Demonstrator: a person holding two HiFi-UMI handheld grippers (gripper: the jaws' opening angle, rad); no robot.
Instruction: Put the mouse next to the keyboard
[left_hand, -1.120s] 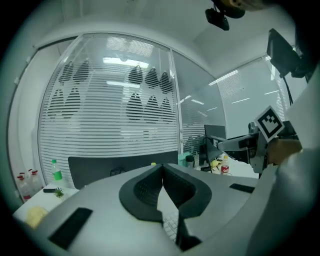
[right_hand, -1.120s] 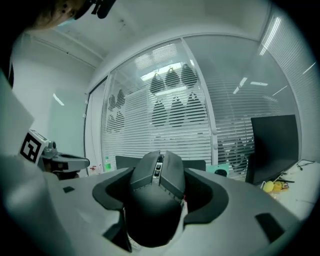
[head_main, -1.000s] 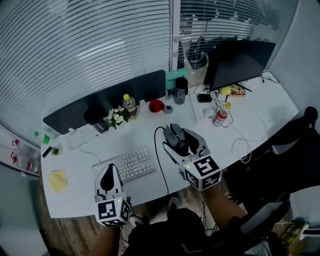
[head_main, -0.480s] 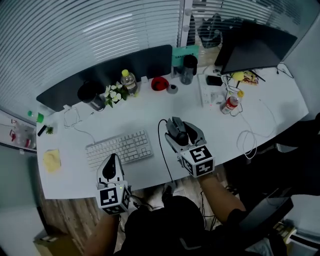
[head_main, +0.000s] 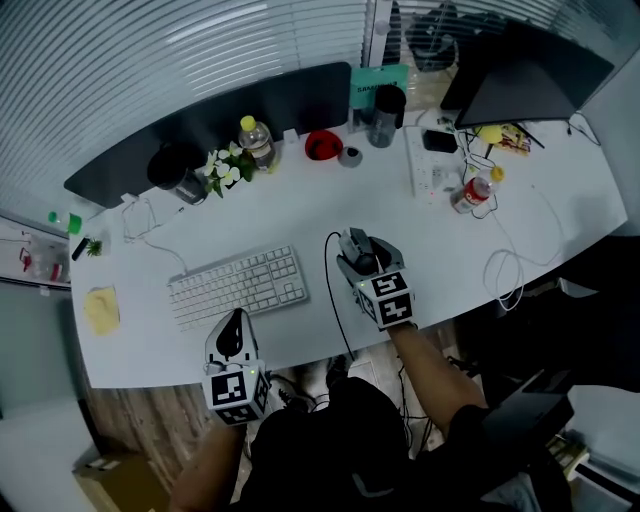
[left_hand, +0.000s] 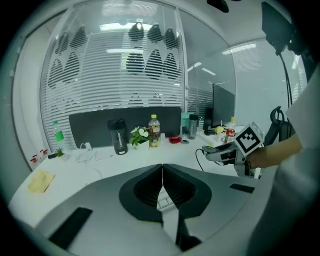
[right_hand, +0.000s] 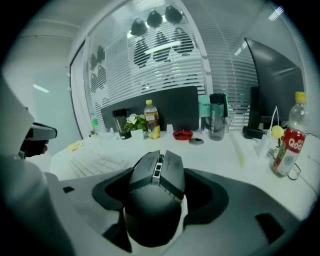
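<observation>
Mouse (right_hand: 155, 195) is gripped by right gripper (head_main: 362, 250), right of keyboard (head_main: 237, 287). Left gripper (left_hand: 162, 172) is closed, nothing held.

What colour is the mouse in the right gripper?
The mouse is dark grey; the right gripper view shows it best.

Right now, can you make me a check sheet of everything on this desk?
Surface: white desk.
Job's things: mouse right of the keyboard, apart from it.
Clutter: yellow-capped bottle, flowers, red bowl, yellow cloth.
Tools: left tool shut, empty; right tool gripping the mouse.
Cables: dark mouse cable runs to the front edge; white cable loops at right.
Surroundings: blinds, dark monitor.
</observation>
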